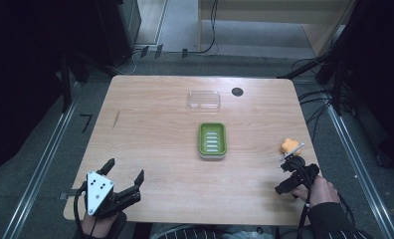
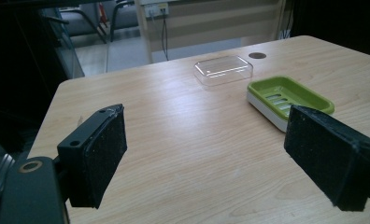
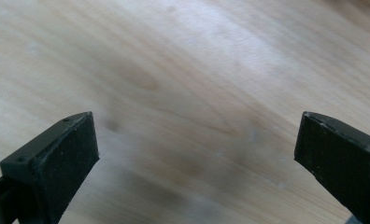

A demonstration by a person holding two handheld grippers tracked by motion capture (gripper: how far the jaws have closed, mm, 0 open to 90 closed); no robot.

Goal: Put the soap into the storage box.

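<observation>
A green soap dish (image 1: 212, 140) on a white base sits mid-table, also ahead and right in the left gripper view (image 2: 288, 95). A clear plastic lid (image 1: 204, 99) lies behind it (image 2: 224, 70). A small orange lump (image 1: 288, 145) rests near the table's right edge. My left gripper (image 1: 124, 172) is open at the front left corner, nothing between its pads (image 2: 101, 154). My right gripper (image 1: 290, 167) tips down at the table just in front of the orange lump. In the right gripper view its jaws stand wide apart over bare wood (image 3: 197, 158).
A round black grommet (image 1: 237, 91) is set into the wooden table (image 1: 150, 124) near the far edge. Dark stands and cables surround the table on the floor. Wide bare wood lies between the left gripper and the dish.
</observation>
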